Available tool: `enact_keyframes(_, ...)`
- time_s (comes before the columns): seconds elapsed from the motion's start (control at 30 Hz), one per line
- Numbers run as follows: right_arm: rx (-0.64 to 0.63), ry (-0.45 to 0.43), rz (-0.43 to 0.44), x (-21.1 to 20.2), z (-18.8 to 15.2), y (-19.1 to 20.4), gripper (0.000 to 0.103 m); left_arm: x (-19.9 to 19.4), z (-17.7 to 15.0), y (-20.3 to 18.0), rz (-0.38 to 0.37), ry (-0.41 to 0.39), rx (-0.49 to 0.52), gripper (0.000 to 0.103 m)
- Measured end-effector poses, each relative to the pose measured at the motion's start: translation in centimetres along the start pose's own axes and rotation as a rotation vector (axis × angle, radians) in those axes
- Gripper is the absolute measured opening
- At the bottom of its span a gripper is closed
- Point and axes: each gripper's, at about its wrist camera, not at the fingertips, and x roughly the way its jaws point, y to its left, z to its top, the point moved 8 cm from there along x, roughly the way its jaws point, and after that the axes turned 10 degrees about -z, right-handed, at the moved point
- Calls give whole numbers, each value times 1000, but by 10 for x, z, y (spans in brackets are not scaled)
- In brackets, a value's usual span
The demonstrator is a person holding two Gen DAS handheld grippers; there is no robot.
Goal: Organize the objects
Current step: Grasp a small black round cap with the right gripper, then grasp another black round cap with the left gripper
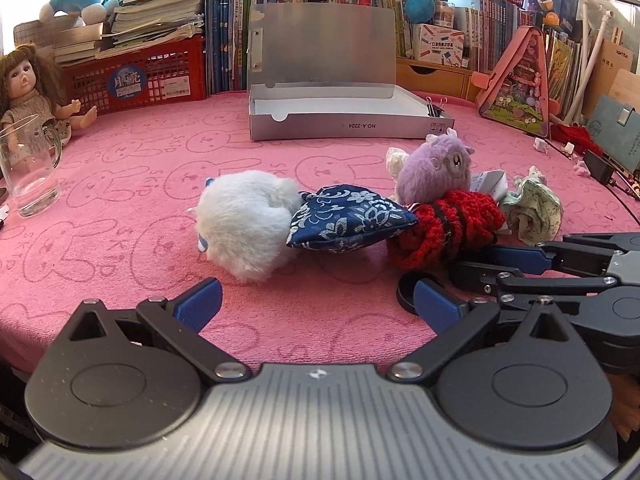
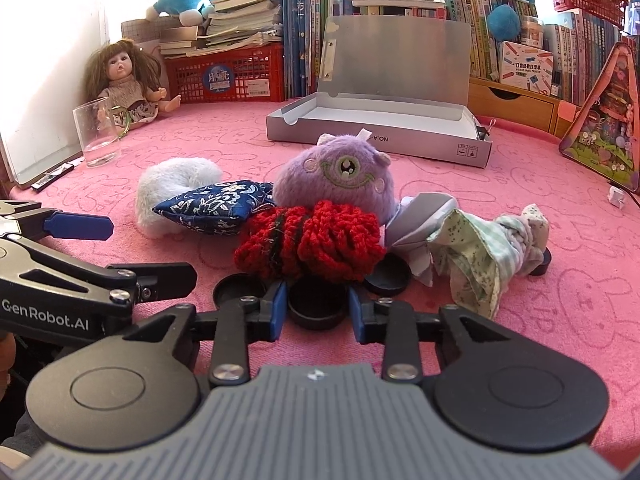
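My right gripper (image 2: 317,300) is shut on a small black round cap (image 2: 316,314) that rests on the pink cloth just in front of a red knitted bundle (image 2: 312,240). Behind it sit a purple one-eyed plush (image 2: 336,182), a blue floral pouch (image 2: 216,206) and a white plush (image 2: 172,184). A green floral cloth (image 2: 480,256) lies to the right. Two more black caps (image 2: 239,290) (image 2: 389,276) flank the held one. My left gripper (image 1: 318,306) stands open and empty in front of the white plush (image 1: 244,224).
An open silver box (image 2: 440,148) with its lid up stands behind the pile. A glass mug (image 1: 28,176) and a doll (image 1: 28,92) are at the left. Books, a red crate (image 1: 140,76) and plush toys line the back; a pink triangular case (image 2: 604,120) is at the right.
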Motion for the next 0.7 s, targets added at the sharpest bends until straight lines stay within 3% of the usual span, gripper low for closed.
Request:
enact_keyframes(0.23, 60, -16, -76, -14, -3, -25, 38, 7, -2, -15, -28, 15, 49, 103)
enact_keyframes(0.5, 53, -17, -122, -13, -6, -26, 38, 20, -2, -43, -46, 32, 151, 80)
enact_keyframes(0.7, 69, 3, -133, -10, -9, -28, 37, 31, -3, -42, -52, 55, 111, 79)
